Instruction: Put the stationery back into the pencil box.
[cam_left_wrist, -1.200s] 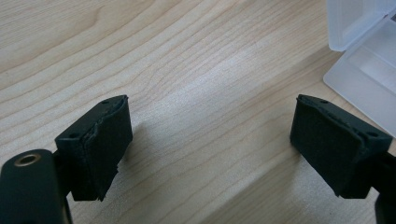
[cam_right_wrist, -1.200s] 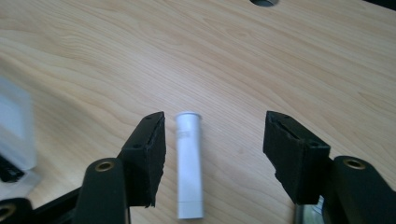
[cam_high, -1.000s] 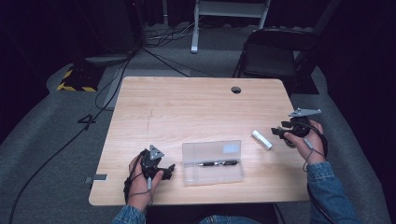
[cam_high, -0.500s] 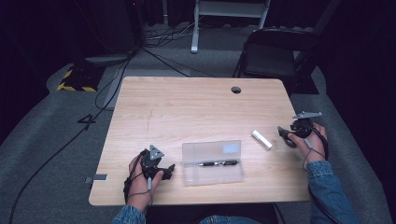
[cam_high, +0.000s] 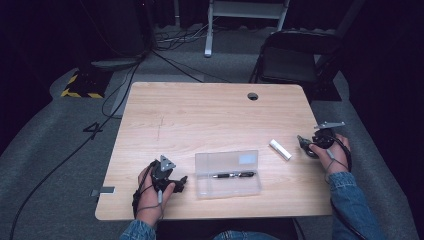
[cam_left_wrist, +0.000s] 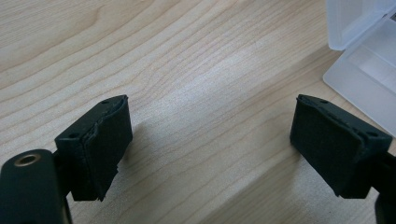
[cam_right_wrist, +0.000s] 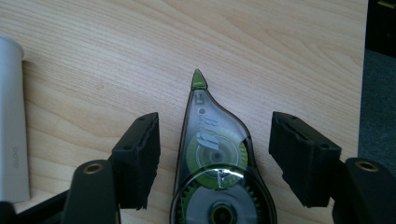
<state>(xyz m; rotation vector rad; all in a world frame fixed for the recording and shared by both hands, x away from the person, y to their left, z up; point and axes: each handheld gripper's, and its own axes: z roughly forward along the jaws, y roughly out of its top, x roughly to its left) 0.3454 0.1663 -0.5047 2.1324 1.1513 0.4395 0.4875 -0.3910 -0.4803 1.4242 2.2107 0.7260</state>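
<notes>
Green-tipped correction tape (cam_right_wrist: 215, 172) lies on the wooden table (cam_high: 210, 115) near its right edge, between the right gripper (cam_right_wrist: 214, 156)'s jaws, which have just been opening and stand clear of it. Left gripper (cam_left_wrist: 210, 149) rests released beside the clear case (cam_high: 227, 172).

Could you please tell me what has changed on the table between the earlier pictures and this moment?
The right tongs have come down toward the near right edge of the table, and their jaws have just been opening; the correction tape roller lies between them, not pressed by the pads. The left tongs stayed open in place. The clear case, the pen in it and the white tube did not move.
</notes>
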